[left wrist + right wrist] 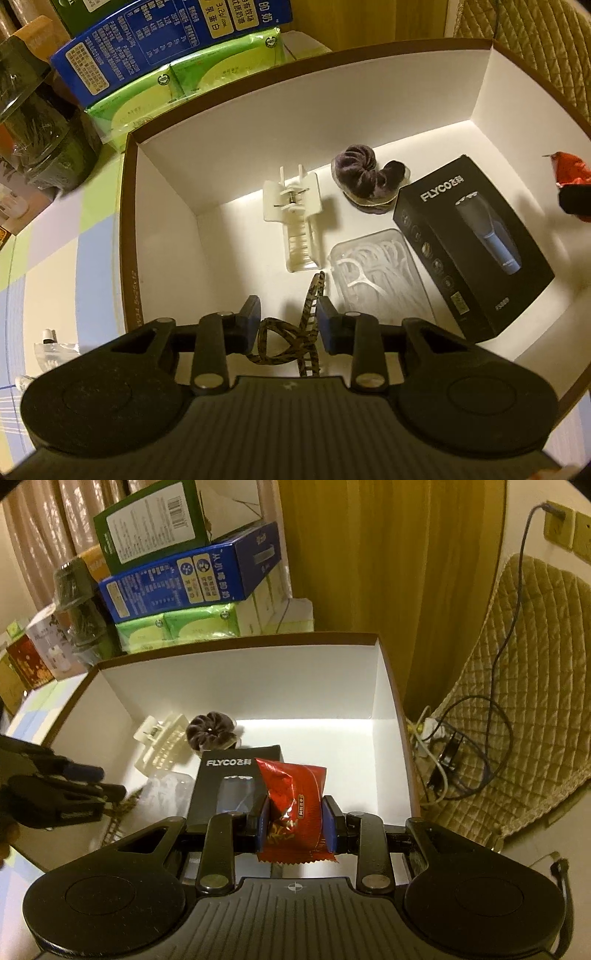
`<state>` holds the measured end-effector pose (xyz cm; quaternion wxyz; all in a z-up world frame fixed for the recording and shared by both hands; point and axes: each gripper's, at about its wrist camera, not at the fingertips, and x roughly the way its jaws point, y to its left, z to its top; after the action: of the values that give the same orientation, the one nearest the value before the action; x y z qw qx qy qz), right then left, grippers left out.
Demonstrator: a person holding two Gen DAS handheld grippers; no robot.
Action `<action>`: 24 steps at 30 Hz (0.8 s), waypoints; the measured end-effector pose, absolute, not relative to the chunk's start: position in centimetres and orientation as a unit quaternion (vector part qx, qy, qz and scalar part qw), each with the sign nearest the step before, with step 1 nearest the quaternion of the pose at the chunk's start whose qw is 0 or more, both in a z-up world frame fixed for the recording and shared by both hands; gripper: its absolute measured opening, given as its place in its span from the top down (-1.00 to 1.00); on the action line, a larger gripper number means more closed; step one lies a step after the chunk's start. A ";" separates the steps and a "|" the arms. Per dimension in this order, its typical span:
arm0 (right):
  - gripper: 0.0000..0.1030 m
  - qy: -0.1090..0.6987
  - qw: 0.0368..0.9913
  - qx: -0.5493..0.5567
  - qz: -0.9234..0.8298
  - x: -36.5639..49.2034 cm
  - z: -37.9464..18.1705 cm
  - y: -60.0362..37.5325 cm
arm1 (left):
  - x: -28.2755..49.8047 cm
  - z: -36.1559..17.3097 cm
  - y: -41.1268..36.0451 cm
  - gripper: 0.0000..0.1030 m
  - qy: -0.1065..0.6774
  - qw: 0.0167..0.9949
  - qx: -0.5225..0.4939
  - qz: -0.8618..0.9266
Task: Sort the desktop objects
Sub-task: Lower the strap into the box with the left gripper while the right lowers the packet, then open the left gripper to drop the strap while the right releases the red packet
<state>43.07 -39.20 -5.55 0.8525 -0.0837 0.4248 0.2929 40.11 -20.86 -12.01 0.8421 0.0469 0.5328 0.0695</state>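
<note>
Over on the left, past the box wall, stacked cartons and green tissue packs crowd the checked tablecloth; none of that concerns me now. Both my grippers hang over the white-lined storage box, pointing down into it, so I judge this to be the dropping-in stage of the sorting. My left gripper stands narrow, and a looped brown patterned band, perhaps a strap or lace, lies between its blue pads; I cannot tell whether the pads actually press on it or merely straddle it. Beyond that, on the box floor, lie a cream hair claw clip, then a clear case of floss picks, with a dark purple velvet scrunchie behind them. Next comes the black FLYCO shaver box, lying flat toward the right wall. Furthest right, my right gripper is clamped on a red foil snack packet, which hangs above the shaver box and the bare floor beside it. What the next move calls for, as I see it, is lowering the packet toward the empty patch at the right of the box and then spreading the jaws, while the left lets the band settle near the claw clip without dragging it back out.
</note>
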 end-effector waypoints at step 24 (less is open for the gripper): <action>-0.86 0.392 0.861 -0.044 0.321 40.1 -3.8 -40.5 | 37.2 -7.4 -21.3 -0.55 0.473 0.881 0.018 0.009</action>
<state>40.13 -40.51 -3.83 0.8608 -0.0442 0.3923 0.3211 37.17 -21.27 -7.45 0.8808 0.0179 0.4731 0.0093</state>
